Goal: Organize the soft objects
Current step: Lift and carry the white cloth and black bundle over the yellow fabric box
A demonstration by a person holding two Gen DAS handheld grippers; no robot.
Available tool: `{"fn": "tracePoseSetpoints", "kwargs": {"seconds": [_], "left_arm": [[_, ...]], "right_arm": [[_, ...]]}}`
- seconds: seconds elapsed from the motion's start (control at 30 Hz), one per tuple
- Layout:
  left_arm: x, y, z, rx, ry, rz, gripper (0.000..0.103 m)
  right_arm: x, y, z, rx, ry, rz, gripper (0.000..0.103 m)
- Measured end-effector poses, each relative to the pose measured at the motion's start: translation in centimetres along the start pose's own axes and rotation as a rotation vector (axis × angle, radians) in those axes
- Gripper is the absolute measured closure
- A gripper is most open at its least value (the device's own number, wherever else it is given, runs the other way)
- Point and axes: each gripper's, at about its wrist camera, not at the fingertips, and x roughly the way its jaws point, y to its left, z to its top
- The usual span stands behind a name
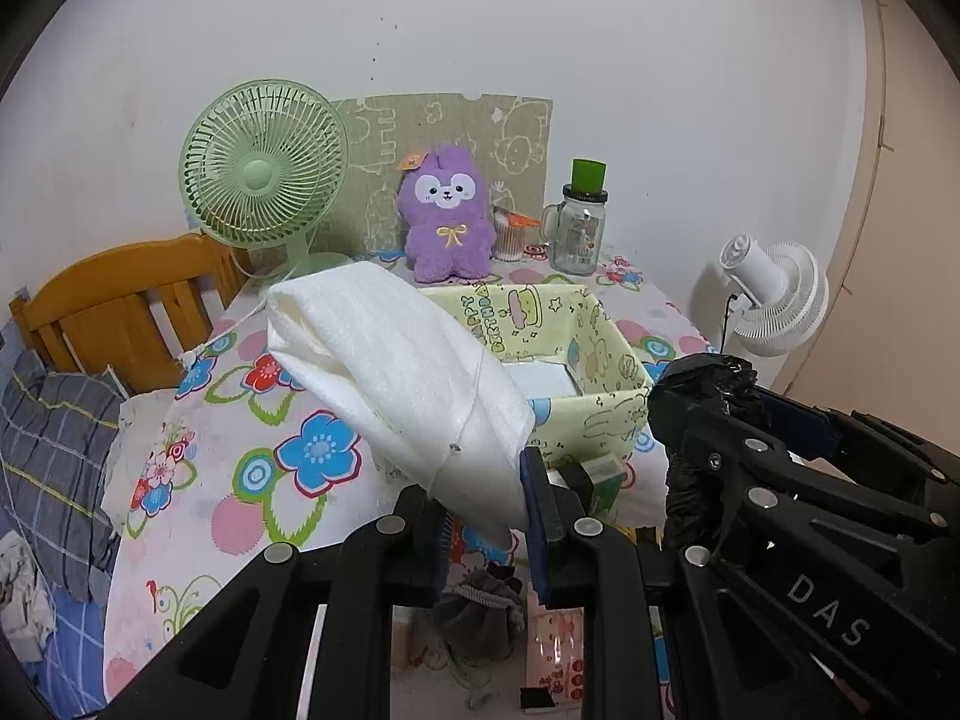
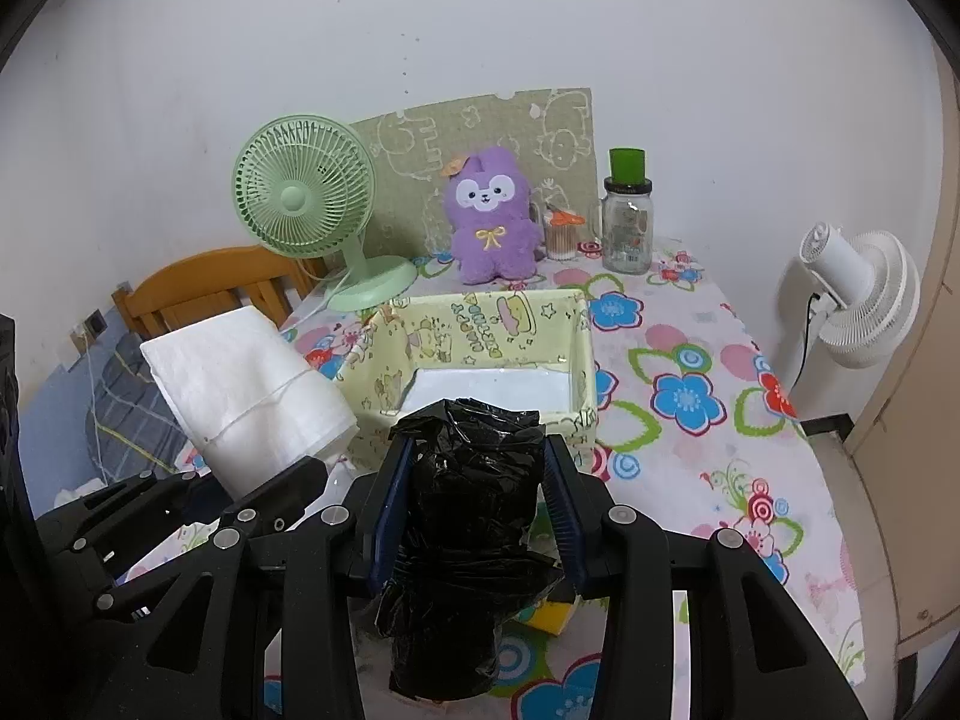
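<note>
White foam roll pinched in left gripper jaws, held above floral surface just left of box. Right gripper jaws clamped on black bag bundle, near box front wall. Step: carry to box, both loads aloft. Next: move forward over open box, lower, spread jaws; box may fit one at a time.

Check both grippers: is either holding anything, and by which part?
Left gripper clamps the white foam bundle by its near, lower end. Right gripper squeezes the black plastic bundle around its middle.
</note>
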Motion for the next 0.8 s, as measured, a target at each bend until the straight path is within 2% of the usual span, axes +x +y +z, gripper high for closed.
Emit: {"fn": "tracePoseSetpoints", "kwargs": {"seconds": [0.33, 0.8], "left_arm": [[1.5, 0.5, 1.4, -0.006, 0.004, -0.011, 0.084], [5.0, 1.1, 3.6, -0.016, 0.032, -0.023, 0.084]], "right_arm": [[1.2, 0.2, 1.4, -0.008, -0.002, -0.007, 0.057], [5.0, -0.7, 3.8, 0.000, 0.019, -0.016, 0.057]]}}
